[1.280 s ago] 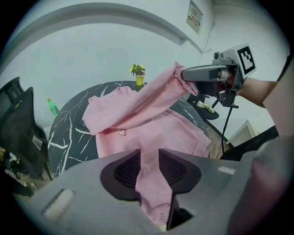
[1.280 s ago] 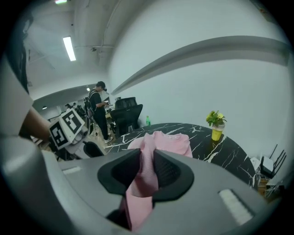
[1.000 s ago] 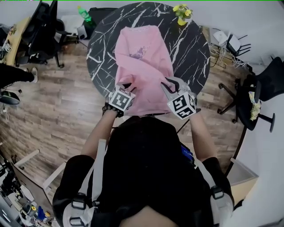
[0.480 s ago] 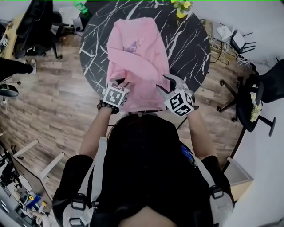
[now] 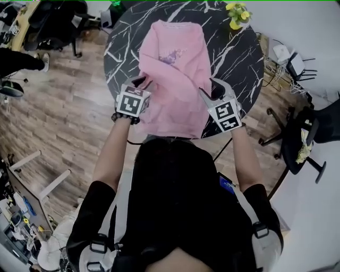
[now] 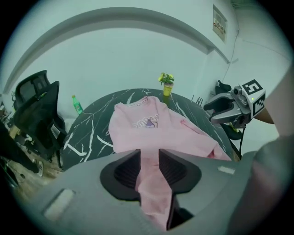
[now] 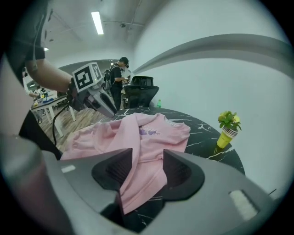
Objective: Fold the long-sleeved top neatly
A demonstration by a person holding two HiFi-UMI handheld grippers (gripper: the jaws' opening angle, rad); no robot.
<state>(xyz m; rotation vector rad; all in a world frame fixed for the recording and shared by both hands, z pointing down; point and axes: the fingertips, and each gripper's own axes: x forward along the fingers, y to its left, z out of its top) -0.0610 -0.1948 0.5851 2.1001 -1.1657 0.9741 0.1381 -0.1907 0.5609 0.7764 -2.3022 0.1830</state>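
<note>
Head view: the pink long-sleeved top (image 5: 175, 69) is seen spread on a round black marble table (image 5: 239, 58), collar at the far side and hem at the near edge. A fold of its left side is lifted off the table by the left gripper (image 5: 142, 82). The right gripper (image 5: 215, 90) is held over the garment's right edge, close to the hem. A yellow pot with a plant (image 5: 237, 13) is placed at the far rim, well apart from the cloth.

Left gripper view: the jaws of the left gripper (image 6: 149, 160) are drawn close together, and a strip of pink fabric is pinched between the ribbed pads and hangs down behind them. The rest of the top (image 6: 151, 124) is laid out on the table (image 6: 87, 133) beyond. The right gripper (image 6: 213, 108) is seen at the right, over the garment's edge. A green bottle (image 6: 76, 104) and a black office chair (image 6: 36, 114) are found at the left.

Right gripper view: the jaws of the right gripper (image 7: 148, 160) have just been opened and are set wide. A loose fold of the top (image 7: 151, 133) is draped between them, and it is not pressed by the pads. The left gripper (image 7: 110, 111) is seen across the cloth with fabric raised at its tip. The potted plant (image 7: 227, 126) is seen on the table (image 7: 202, 137) at the right.
</note>
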